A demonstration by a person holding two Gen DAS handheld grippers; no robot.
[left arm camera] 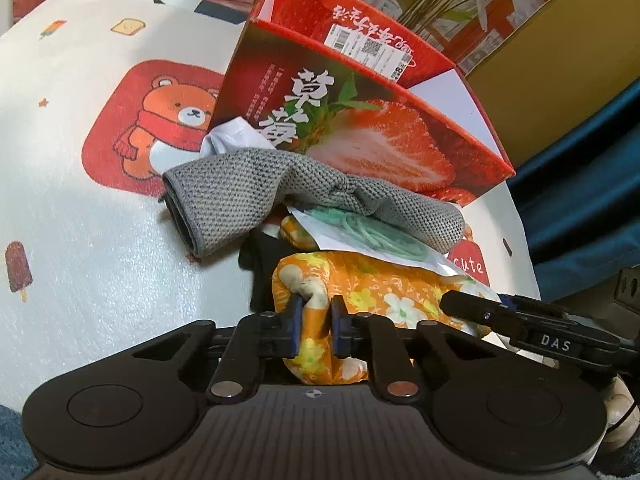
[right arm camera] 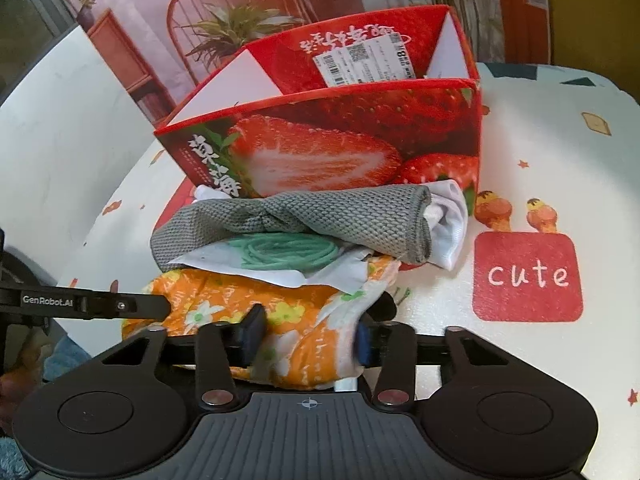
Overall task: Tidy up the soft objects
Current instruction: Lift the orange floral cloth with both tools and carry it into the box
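The left hand-held gripper (left arm camera: 316, 320) was clenched on a fold of the orange floral cloth (left arm camera: 372, 300), which lay at the near edge of the bench (left arm camera: 100, 220). The right hand-held gripper (right arm camera: 308, 340) had the same cloth between its wider-set jaws, which seemed to press it. At 12 o'clock from the cloth lay a grey knitted cloth (left arm camera: 248, 192) over a packet of green cord (right arm camera: 284, 254), before an open strawberry box (left arm camera: 360, 136).

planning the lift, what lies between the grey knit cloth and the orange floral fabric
A white packet holding a green coil lies between the grey knit cloth above and the orange floral fabric below; the right wrist view shows it best.
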